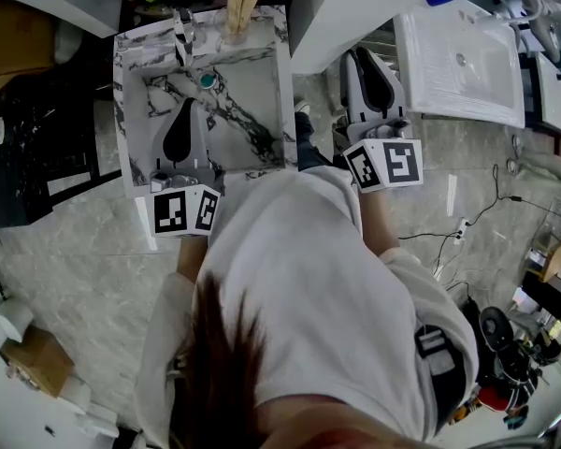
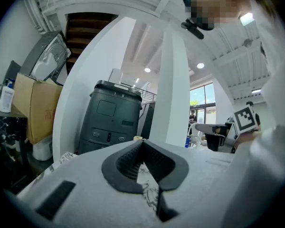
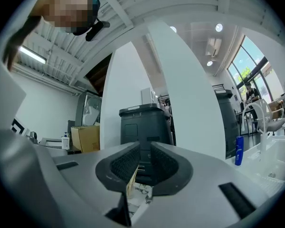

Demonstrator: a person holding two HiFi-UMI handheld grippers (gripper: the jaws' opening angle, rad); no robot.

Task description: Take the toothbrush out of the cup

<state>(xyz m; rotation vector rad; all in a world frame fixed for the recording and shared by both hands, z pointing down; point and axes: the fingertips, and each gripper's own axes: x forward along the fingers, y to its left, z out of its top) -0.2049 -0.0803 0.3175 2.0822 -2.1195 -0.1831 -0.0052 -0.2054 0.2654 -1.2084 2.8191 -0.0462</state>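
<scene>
Head view shows a marble-patterned basin [image 1: 252, 87] and a white sink [image 1: 458, 59] above pale tiled floor [image 1: 75, 251]; the left gripper [image 1: 187, 106], over the basin, and the right gripper [image 1: 360, 56] are both clenched.

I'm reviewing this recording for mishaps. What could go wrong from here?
Slip: the right hand-held gripper is shut on a thin tan strip, apparently the toothbrush. The strip shows only at the lower edge of the black ribbed pads, so the hold looks slight and the strip may drop.
Knock: a broad white column stands close ahead of that gripper; pushing further forward could strike it.
</scene>
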